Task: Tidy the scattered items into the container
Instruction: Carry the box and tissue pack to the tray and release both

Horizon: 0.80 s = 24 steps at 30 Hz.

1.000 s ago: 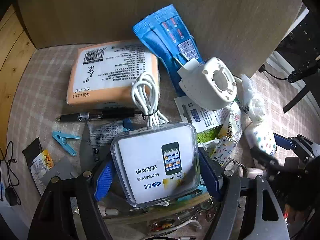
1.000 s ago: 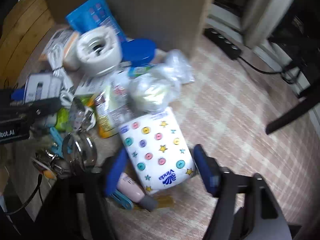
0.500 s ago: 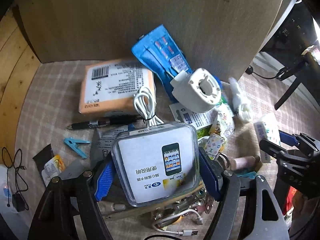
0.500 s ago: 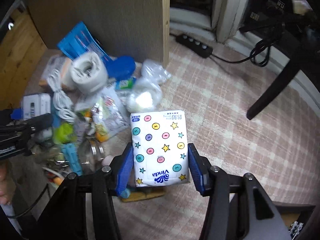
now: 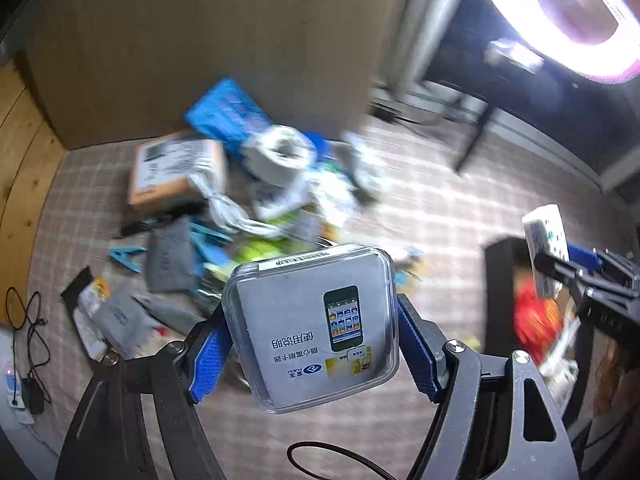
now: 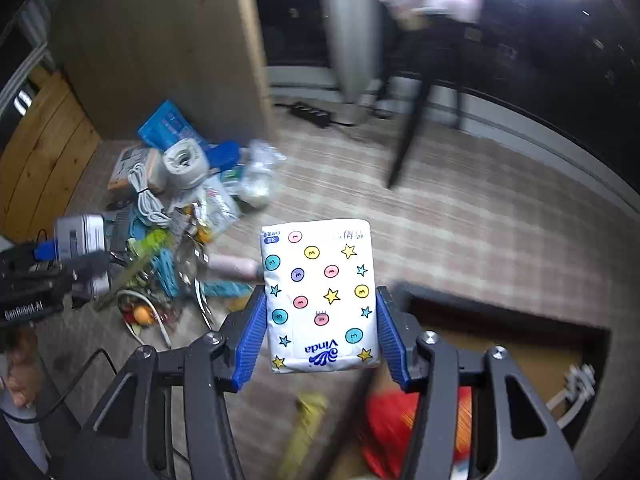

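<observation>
Pinching a tissue pack (image 6: 320,296), the right gripper (image 6: 320,340) hangs above the dark-rimmed container (image 6: 520,320).

Both tongs point steeply downward. The left tongs (image 5: 310,344) grip a boxed item between blue pads; the right tongs (image 6: 320,338) clamp a soft pack.

A: From where does the left wrist view look?

B: From just behind its hand-held gripper (image 5: 312,344), steeply down at the checked floor (image 5: 420,216), with the clutter pile (image 5: 272,184) toward eleven o'clock.

A: And the right?

B: Likewise, over its own hand-held gripper (image 6: 320,332). Both share the pile, here at ten o'clock, and the dark container (image 6: 512,320) near four.
</observation>
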Each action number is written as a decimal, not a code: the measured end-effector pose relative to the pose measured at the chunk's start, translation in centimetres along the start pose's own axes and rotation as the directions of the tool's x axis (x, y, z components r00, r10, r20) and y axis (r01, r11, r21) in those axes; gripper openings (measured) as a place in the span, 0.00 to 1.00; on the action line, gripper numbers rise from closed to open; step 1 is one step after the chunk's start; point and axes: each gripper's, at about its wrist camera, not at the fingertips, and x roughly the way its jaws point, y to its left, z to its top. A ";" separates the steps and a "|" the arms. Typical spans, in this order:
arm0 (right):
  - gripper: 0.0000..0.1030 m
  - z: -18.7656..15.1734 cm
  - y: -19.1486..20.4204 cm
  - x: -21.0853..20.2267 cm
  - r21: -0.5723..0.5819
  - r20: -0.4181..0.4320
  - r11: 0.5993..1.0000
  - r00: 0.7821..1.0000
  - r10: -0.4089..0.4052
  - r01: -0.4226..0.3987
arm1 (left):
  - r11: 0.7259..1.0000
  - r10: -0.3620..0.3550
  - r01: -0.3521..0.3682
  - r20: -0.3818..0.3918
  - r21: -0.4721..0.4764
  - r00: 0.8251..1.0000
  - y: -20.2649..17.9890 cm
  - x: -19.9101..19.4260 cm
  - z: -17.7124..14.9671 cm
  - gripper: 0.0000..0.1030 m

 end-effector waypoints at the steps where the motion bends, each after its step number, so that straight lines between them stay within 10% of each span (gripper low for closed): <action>1: 0.50 -0.4 -0.9 -0.6 0.011 0.005 1.000 1.000 -0.010 0.010 | 1.000 -0.010 0.010 -0.001 0.014 1.000 -1.0 -0.3 -0.5 0.71; 13: 0.50 -9.1 -15.0 -9.3 0.202 -0.021 0.966 0.986 -0.163 0.164 | 0.963 -0.155 0.165 -0.064 0.212 0.986 -17.4 -1.8 -7.1 0.71; 24: 0.61 -15.5 -21.8 -13.1 0.278 -0.041 0.942 0.982 -0.184 0.188 | 0.952 -0.141 0.157 -0.076 0.262 0.987 -25.3 -1.9 -10.2 0.70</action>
